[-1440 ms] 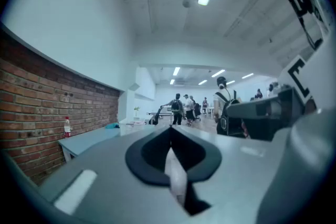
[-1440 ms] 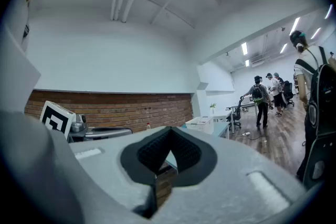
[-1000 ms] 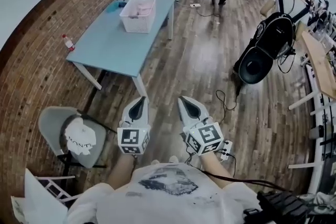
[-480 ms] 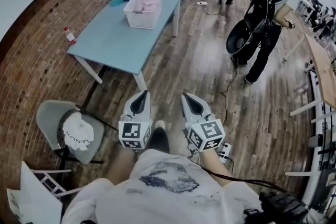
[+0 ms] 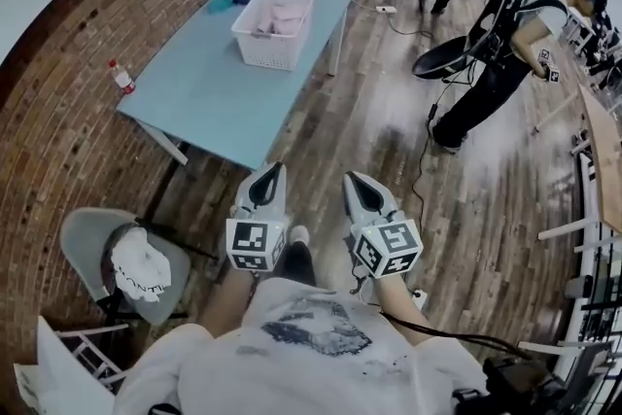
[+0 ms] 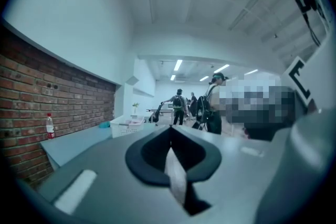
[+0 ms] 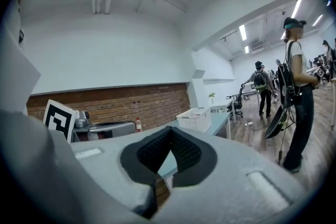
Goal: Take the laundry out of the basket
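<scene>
A white laundry basket (image 5: 272,32) with pink laundry (image 5: 289,15) in it stands at the far end of a light blue table (image 5: 209,92). Both grippers are held side by side in front of the person's chest, over the wooden floor and well short of the table. My left gripper (image 5: 271,173) is shut with nothing in it. My right gripper (image 5: 353,182) is also shut and holds nothing. The left gripper view shows the basket (image 6: 126,125) small and far beyond the closed jaws. In the right gripper view the basket (image 7: 195,118) also stands far ahead.
A red-capped bottle (image 5: 120,78) stands at the table's left edge by the brick wall (image 5: 58,112). A grey chair (image 5: 92,248) with a white cloth (image 5: 138,265) is at the lower left. A person with a backpack (image 5: 505,53) stands to the right, others farther back.
The table and basket have come a little closer and lower in the head view. A person with a backpack has walked in at the right. Both grippers stay shut.
</scene>
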Demonstrator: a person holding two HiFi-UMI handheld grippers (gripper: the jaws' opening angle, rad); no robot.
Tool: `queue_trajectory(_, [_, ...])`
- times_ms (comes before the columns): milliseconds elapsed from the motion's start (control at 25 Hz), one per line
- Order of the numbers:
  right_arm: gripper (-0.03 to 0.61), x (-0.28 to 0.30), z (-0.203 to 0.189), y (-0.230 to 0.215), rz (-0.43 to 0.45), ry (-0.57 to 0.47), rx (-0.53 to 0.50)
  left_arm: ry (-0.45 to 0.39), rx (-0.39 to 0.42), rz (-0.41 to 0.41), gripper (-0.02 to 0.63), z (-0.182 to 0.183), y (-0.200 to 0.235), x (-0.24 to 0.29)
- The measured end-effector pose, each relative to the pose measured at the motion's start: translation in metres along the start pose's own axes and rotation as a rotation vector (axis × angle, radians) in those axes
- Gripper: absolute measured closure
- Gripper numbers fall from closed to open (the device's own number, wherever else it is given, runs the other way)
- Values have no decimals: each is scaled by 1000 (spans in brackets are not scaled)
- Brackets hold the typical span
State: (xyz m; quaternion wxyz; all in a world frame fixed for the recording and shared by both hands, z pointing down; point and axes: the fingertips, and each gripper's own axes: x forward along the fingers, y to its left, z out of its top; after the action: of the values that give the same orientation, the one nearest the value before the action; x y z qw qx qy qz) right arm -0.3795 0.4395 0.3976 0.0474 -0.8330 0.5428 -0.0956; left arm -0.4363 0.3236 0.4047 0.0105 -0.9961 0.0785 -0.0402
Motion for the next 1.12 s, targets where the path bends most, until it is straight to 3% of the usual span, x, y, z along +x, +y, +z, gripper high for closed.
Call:
queue_trajectory(560, [581, 241, 43, -78, 18, 36, 16, 26, 5, 12, 624, 18, 157, 197])
queue_trajectory(1120, [581, 364, 58, -137, 53, 58, 14, 46, -21, 62, 624, 10, 232, 305])
